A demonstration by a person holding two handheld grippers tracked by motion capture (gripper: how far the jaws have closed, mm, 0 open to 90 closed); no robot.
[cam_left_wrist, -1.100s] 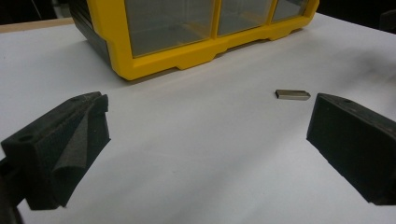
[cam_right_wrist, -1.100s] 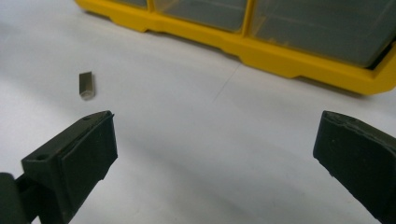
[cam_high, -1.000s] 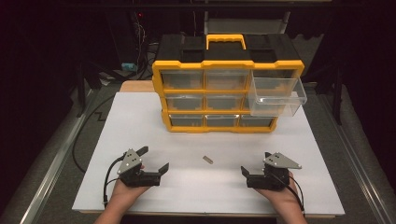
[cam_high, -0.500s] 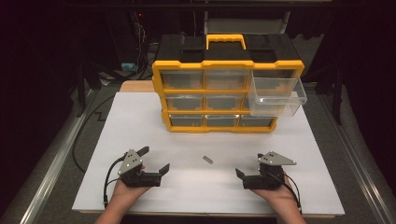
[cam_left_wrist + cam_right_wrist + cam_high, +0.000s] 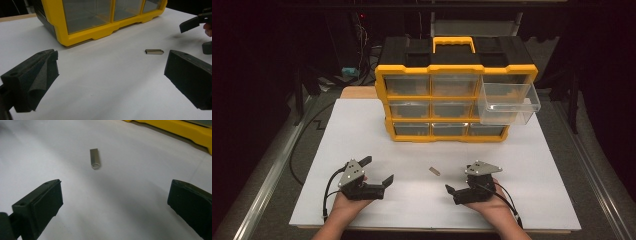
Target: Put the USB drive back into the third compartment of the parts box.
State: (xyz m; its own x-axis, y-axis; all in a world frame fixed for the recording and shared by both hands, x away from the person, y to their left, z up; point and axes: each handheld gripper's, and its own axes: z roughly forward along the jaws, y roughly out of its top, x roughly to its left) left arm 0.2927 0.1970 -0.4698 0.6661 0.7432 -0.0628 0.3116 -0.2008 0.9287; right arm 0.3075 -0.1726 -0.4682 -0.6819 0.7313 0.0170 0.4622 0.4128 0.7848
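A small grey metal hex piece (image 5: 434, 171) lies on the white table top between my two grippers; it is also in the left gripper view (image 5: 154, 51) and the right gripper view (image 5: 95, 158). My left gripper (image 5: 377, 170) rests near the front left, open and holding nothing (image 5: 110, 75). My right gripper (image 5: 458, 179) is at the front right, open, with the piece a short way beyond its jaws (image 5: 115, 200). Behind stands a yellow and black drawer cabinet (image 5: 452, 90) whose clear upper right drawer (image 5: 508, 102) is pulled out.
The white board (image 5: 362, 130) covers the table, with metal rails (image 5: 267, 175) along its sides. Cables trail from both grippers toward the front edge. The cabinet's yellow base (image 5: 100, 32) is close ahead of the left gripper. The right gripper (image 5: 200, 35) appears at the right edge of the left gripper view.
My right gripper has slid to the left, closer to the metal piece. The left gripper and the piece have stayed put.
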